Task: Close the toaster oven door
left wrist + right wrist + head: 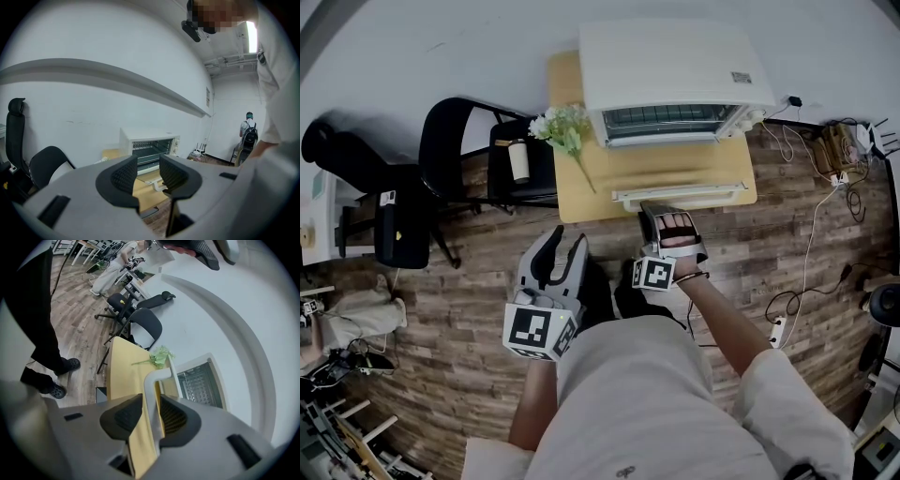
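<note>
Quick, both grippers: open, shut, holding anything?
Left gripper: open, empty.
Right gripper: open around the door handle, thin gap showing, not clamped yet.

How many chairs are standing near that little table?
2: a black chair right beside the table's left end, and a black office chair farther left. More may be out of view.

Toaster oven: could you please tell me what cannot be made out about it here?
- Head view: the right gripper covers where it meets the handle.
- Right gripper view: jaws flank the handle; whether the pads press it is unclear.
- Head view: the top of the oven hides its inside behind the rack.
- Head view: knobs too small to read.
</note>
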